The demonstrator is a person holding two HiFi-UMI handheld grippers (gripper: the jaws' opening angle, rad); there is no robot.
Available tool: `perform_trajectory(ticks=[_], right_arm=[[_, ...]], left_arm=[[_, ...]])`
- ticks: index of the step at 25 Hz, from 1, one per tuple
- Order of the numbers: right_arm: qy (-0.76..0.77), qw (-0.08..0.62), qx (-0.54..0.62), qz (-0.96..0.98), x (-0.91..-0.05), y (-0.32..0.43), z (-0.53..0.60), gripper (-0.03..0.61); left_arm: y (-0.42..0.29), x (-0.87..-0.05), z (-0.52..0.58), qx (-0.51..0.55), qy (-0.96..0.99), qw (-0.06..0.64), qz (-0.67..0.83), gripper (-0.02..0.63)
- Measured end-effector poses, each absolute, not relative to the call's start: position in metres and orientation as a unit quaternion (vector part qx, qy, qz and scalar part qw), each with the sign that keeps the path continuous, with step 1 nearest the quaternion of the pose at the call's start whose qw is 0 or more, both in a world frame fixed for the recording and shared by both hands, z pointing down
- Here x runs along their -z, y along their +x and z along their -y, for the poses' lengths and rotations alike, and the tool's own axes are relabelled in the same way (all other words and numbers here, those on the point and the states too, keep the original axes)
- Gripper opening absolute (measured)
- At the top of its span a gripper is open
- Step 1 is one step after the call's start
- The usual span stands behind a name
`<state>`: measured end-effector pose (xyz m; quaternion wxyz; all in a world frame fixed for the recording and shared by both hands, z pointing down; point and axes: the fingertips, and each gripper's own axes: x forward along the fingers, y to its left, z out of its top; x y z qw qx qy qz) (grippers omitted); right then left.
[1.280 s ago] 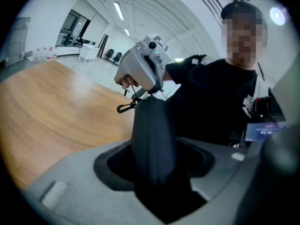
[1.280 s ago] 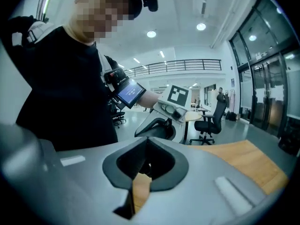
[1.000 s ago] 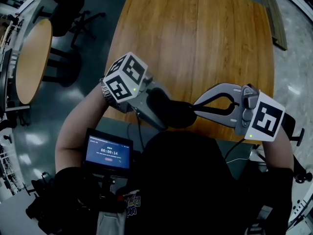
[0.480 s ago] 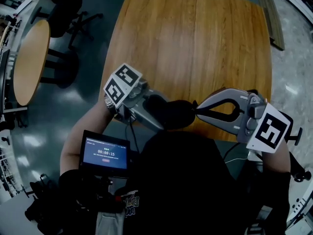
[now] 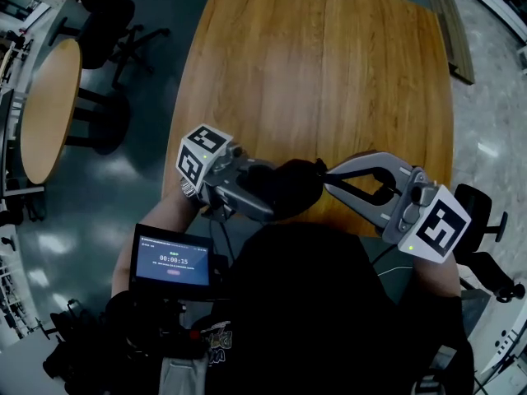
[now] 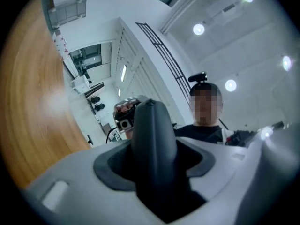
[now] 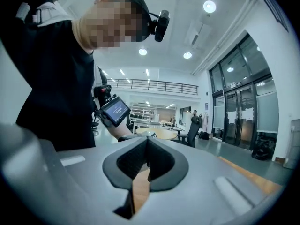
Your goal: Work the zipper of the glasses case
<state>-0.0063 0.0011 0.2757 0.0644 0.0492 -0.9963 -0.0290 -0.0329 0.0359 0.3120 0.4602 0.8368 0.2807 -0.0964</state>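
The person's left hand-held gripper (image 5: 262, 189) is clamped on a black, oblong, soft-sided glasses case (image 5: 295, 186). The case is held off the surface, over the near edge of the brown wooden worktop (image 5: 329, 72) and close to the person's chest. In the left gripper view the case (image 6: 152, 144) rises between the two dark jaw pads, which press on its sides. The case fills the gap and points up and away from the camera.

The right hand-held gripper (image 5: 328, 178) reaches in from the person's right, with its tips against the right-hand end of the case. In the right gripper view its jaws (image 7: 147, 140) are pressed together with no gap at the tips. Whether they pinch the zipper pull cannot be made out, as the zipper is too dark and small to see in any view.

Each hand-held gripper carries a white cube with black square markers, the left one (image 5: 200, 160) and the right one (image 5: 432, 229). A small lit screen (image 5: 173, 260) sits by the person's left forearm. A round wooden table (image 5: 45, 109) stands well apart on the grey floor to the left.
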Motion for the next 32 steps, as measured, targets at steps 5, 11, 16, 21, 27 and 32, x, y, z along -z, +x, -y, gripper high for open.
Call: perform_trajectory(ticks=[5, 11, 16, 21, 27, 32], right_arm=[[0.011, 0.101, 0.046, 0.994, -0.278, -0.002, -0.015, 0.003], [-0.014, 0.092, 0.006, 0.996, -0.277, 0.0, -0.02, 0.003], [0.024, 0.08, 0.028, 0.996, -0.272, 0.001, -0.016, 0.003], [0.063, 0.089, 0.108, 0.988, -0.265, 0.001, -0.014, 0.003], [0.071, 0.068, 0.068, 0.993, -0.269, 0.002, 0.003, 0.006], [0.043, 0.022, 0.006, 0.999, -0.258, 0.003, 0.002, 0.006]], left_arm=[[-0.029, -0.315, -0.045, 0.112, 0.828, 0.466, -0.292, 0.261], [-0.03, -0.314, -0.045, 0.123, 0.826, 0.466, -0.292, 0.261], [-0.027, -0.307, -0.038, 0.188, 0.823, 0.463, -0.27, 0.262], [-0.025, -0.301, -0.028, 0.252, 0.806, 0.474, -0.251, 0.262], [-0.025, -0.302, -0.02, 0.264, 0.795, 0.493, -0.235, 0.259], [-0.021, -0.29, -0.027, 0.249, 0.817, 0.461, -0.242, 0.275]])
